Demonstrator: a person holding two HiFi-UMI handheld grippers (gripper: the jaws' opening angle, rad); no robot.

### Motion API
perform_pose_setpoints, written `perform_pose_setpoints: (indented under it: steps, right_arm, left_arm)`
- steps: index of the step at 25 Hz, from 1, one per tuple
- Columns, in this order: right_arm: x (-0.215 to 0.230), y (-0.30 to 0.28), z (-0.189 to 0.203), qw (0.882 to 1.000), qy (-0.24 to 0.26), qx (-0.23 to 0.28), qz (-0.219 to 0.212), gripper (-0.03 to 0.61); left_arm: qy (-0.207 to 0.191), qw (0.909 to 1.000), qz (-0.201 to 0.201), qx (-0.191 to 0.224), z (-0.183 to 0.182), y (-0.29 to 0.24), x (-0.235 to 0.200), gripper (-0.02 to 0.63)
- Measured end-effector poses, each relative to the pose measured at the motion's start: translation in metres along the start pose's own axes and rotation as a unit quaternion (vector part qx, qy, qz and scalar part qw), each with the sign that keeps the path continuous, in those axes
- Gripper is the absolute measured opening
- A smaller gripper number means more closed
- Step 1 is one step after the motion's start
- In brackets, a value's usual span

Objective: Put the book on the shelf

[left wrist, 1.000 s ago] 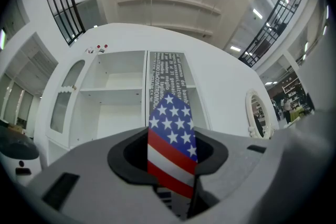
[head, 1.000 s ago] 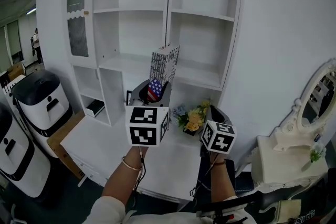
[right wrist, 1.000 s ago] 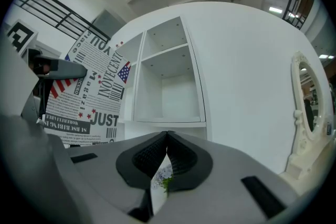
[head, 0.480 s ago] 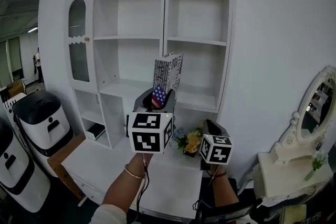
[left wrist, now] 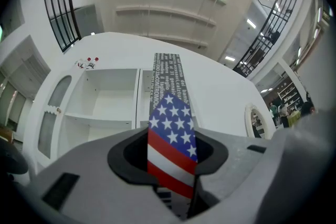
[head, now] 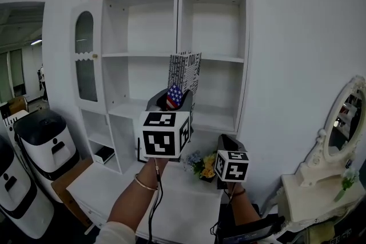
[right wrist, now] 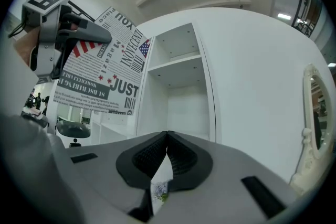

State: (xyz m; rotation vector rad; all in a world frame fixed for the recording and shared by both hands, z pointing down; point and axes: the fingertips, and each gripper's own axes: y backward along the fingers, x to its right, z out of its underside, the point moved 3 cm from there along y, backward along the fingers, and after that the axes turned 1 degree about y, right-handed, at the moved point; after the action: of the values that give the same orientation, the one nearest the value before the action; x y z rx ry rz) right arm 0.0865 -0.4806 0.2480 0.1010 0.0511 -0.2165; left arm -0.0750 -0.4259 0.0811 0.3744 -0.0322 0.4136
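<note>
Your left gripper (head: 174,100) pinches the book (head: 184,70) by its lower end, long axis upright, on the near side of the shelf (head: 220,58), level with its middle board. Your right gripper (head: 227,143), fingers pressed together and empty, hangs lower right.

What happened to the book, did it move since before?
Yes. The book went up: its top now reaches the middle shelf board; before, it sat well below that board.

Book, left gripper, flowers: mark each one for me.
book (head: 184,72), head view, on its printed cover above the jaws.
left gripper (head: 173,101), head view, between its fingertips, where they clamp the book.
flowers (head: 206,165), head view, on the yellow blooms.
</note>
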Motion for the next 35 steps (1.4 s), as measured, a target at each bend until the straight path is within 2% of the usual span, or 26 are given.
perform_pose_setpoints:
  steps: [7, 15, 26, 30, 35]
  right_arm:
    - [0.003, -0.013, 0.001, 1.0, -0.01, -0.002, 0.0, 0.021]
    - [0.005, -0.028, -0.006, 1.0, -0.019, 0.003, 0.0, 0.021]
    - [-0.002, -0.052, -0.018, 1.0, -0.022, 0.012, -0.005, 0.021]
    - [-0.003, -0.06, -0.025, 1.0, -0.023, 0.019, -0.005, 0.021]
    - [-0.001, -0.073, -0.03, 0.999, -0.026, 0.022, -0.005, 0.021]
  left_arm:
    - [0.013, 0.9999, 0.004, 0.005, -0.024, -0.011, -0.011, 0.161]
    - [0.008, 0.9997, 0.012, 0.02, -0.063, -0.028, -0.014, 0.161]
    - [0.013, 0.9973, 0.031, 0.066, -0.115, -0.039, -0.02, 0.161]
    - [0.006, 0.9967, 0.026, 0.077, -0.13, -0.047, -0.024, 0.161]
    - [0.028, 0.9956, 0.039, 0.081, -0.139, -0.058, -0.03, 0.161]
